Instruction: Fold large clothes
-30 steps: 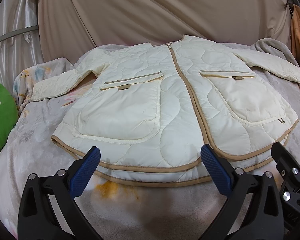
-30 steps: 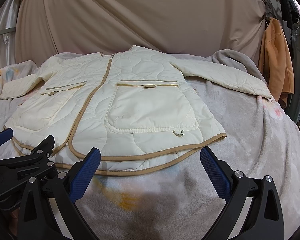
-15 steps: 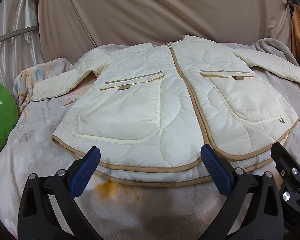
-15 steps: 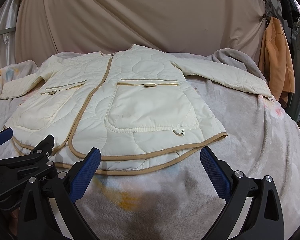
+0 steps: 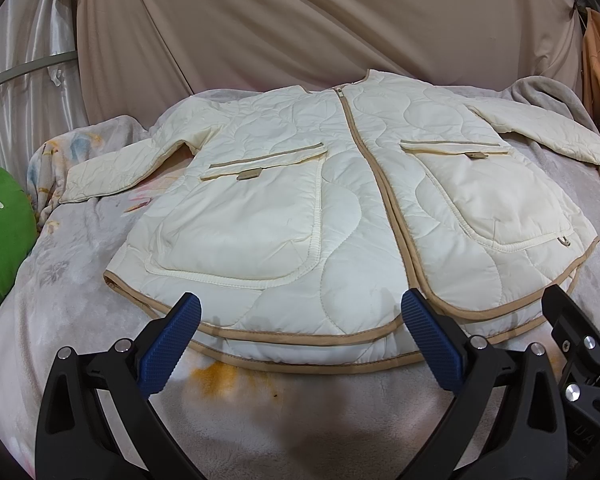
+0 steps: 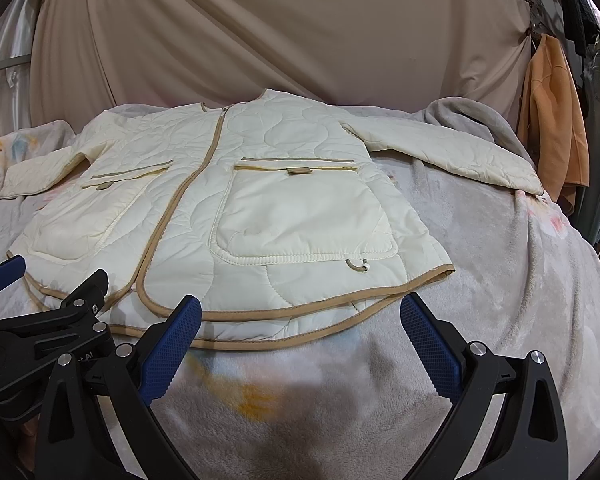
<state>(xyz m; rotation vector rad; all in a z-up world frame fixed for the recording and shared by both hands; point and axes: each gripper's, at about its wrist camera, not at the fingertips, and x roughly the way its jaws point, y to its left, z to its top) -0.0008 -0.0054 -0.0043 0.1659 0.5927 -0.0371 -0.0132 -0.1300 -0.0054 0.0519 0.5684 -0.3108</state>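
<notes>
Cream quilted jacket (image 5: 340, 208) spread flat on the blanket (image 6: 500, 300).
Left gripper (image 5: 300, 336) and right gripper (image 6: 300, 332) hover spread wide (holding nothing) near its hem.

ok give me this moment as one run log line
jacket flat, zipped, unfolded | left gripper open at hem | right gripper open at hem

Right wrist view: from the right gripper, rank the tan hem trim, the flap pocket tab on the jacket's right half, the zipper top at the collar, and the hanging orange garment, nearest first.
1. Tan hem trim, just ahead of the right gripper.
2. Tan pocket tab, mid-jacket.
3. Zipper top, at the collar, far edge.
4. Orange garment, hanging far right beyond the bed.
</notes>
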